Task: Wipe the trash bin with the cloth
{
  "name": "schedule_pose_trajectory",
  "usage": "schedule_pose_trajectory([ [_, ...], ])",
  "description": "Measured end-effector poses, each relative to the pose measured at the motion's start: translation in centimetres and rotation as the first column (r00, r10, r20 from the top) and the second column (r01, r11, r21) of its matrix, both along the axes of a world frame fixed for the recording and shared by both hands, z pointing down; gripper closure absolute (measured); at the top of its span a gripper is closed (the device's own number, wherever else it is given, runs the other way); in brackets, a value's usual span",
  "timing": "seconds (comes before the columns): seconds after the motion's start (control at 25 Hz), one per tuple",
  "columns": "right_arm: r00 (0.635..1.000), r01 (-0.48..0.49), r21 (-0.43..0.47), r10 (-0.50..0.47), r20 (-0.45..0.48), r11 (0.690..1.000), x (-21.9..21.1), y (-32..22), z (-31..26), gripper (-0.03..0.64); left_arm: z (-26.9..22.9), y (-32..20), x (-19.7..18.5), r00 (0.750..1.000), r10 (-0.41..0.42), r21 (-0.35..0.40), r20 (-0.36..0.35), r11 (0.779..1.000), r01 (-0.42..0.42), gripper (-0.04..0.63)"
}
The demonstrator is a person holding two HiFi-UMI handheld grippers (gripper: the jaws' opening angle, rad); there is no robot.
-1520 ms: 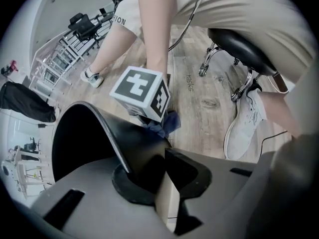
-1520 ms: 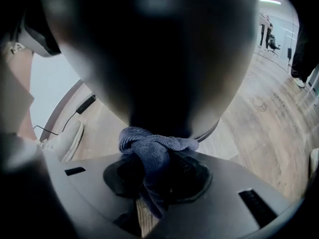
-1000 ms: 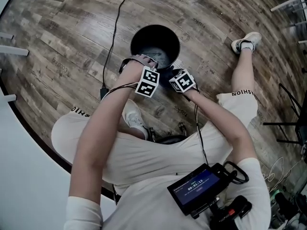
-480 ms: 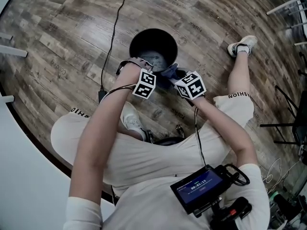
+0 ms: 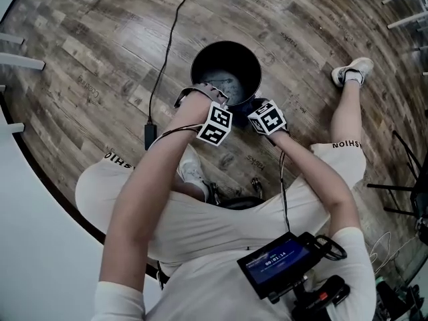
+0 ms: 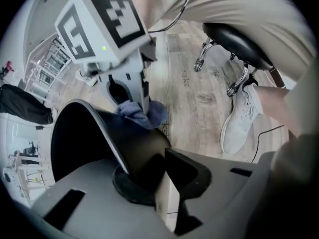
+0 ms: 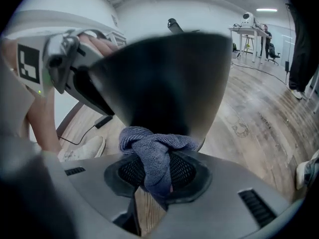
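**Trash bin.** The trash bin [image 5: 226, 44] stood mouth-up on the wooden floor [image 5: 100, 39]. It was well in from the floor's curved edge on the left of the head view and just ahead of the seated person's stool [image 6: 234, 39]. The inside looked dark; I could not tell whether it was soiled.

**Cloth.** The blue cloth [image 7: 154, 153] was bunched and lay against the outside wall of the bin, close under the rim on the person's side.

**Grippers.**
- The left gripper [image 6: 149, 173] pointed straight down over the near rim. Its jaws had just been closing, with the bin's wall between them, and they were clamped on that wall.
- The right gripper [image 7: 154, 180] was angled down beside it. Its jaws were pinched tight on the cloth.

**Step in hand.** In my judgement this was wiping the outer wall, with the left gripper steadying the bin.

**Next move.**
- Drag the cloth along or around the wall, keeping firm contact throughout.
- Keep the left grip firm, since a bin this light would likely slide or tip under sideways pressure.
- Mind the cable [image 5: 160, 65] lying on the floor near the bin.
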State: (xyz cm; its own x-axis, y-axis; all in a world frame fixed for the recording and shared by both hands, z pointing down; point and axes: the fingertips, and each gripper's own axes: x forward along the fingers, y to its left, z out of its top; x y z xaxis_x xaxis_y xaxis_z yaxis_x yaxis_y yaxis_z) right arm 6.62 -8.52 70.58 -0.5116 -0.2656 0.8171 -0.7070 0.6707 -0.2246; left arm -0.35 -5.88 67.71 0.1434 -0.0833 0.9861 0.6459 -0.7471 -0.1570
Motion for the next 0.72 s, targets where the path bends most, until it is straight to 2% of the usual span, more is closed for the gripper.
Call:
schedule_pose_trajectory([
  [0.2, 0.994, 0.049, -0.057, -0.054, -0.092, 0.997, 0.3, -0.2, 6.5, 0.508, -0.2, 0.0, 0.4, 1.000, 0.000, -0.007, -0.014, 1.000, 0.000, 0.531],
  [0.28, 0.989, 0.049, -0.078, -0.059, -0.133, 0.996, 0.6, -0.3, 8.9, 0.508, -0.1, 0.0, 0.6, 1.000, 0.001, -0.010, -0.018, 1.000, -0.001, 0.529],
  [0.44, 0.987, 0.016, -0.126, -0.036, -0.154, 0.992, 0.6, 0.1, 12.1, 0.508, -0.1, 0.1, 0.8, 1.000, -0.002, -0.015, -0.020, 1.000, 0.002, 0.525],
  [0.56, 0.987, 0.026, -0.105, -0.042, -0.158, 0.994, 0.7, 0.1, 11.8, 0.508, -0.1, 0.2, 0.9, 1.000, -0.009, -0.018, -0.022, 1.000, 0.008, 0.522],
  [0.72, 0.988, 0.031, -0.095, -0.045, -0.150, 0.995, 1.1, 0.7, 8.4, 0.508, -0.3, 0.1, 0.9, 0.999, -0.023, -0.024, -0.026, 0.999, 0.022, 0.512],
])
